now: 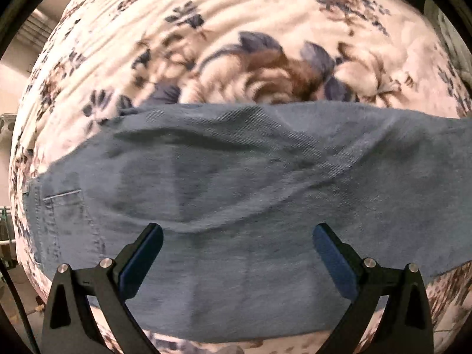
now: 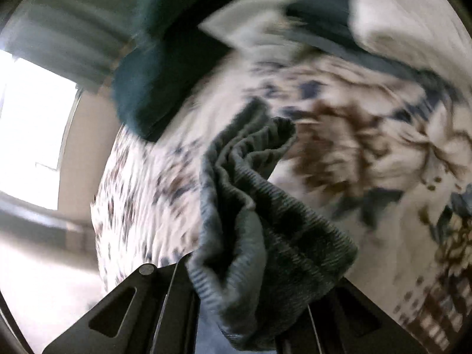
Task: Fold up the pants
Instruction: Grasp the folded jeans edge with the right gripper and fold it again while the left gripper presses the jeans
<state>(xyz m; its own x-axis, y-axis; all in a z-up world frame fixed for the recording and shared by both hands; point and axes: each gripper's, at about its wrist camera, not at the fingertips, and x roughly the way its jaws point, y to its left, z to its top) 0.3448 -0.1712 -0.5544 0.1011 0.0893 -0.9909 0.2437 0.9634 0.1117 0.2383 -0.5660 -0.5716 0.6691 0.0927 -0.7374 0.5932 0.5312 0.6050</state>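
Blue denim pants [image 1: 236, 183] lie flat across a floral bedspread [image 1: 250, 29], with a back pocket and the waistband at the left end. My left gripper [image 1: 237, 247] hangs straight above them, open, its blue pads [image 1: 141, 261] apart and nothing between them. In the right wrist view my right gripper [image 2: 250, 303] is shut on a bunched fold of the pants [image 2: 250, 212], a ribbed hem end lifted off the bed. The cloth hides the right fingertips. That view is blurred.
The cream bedspread with brown and blue flowers [image 2: 354, 135] fills both views. Dark folded clothes [image 2: 165, 67] lie at the far end of the bed, another dark piece [image 2: 327, 20] beside them. A bright window [image 2: 32, 124] and the floor show past the bed's left edge.
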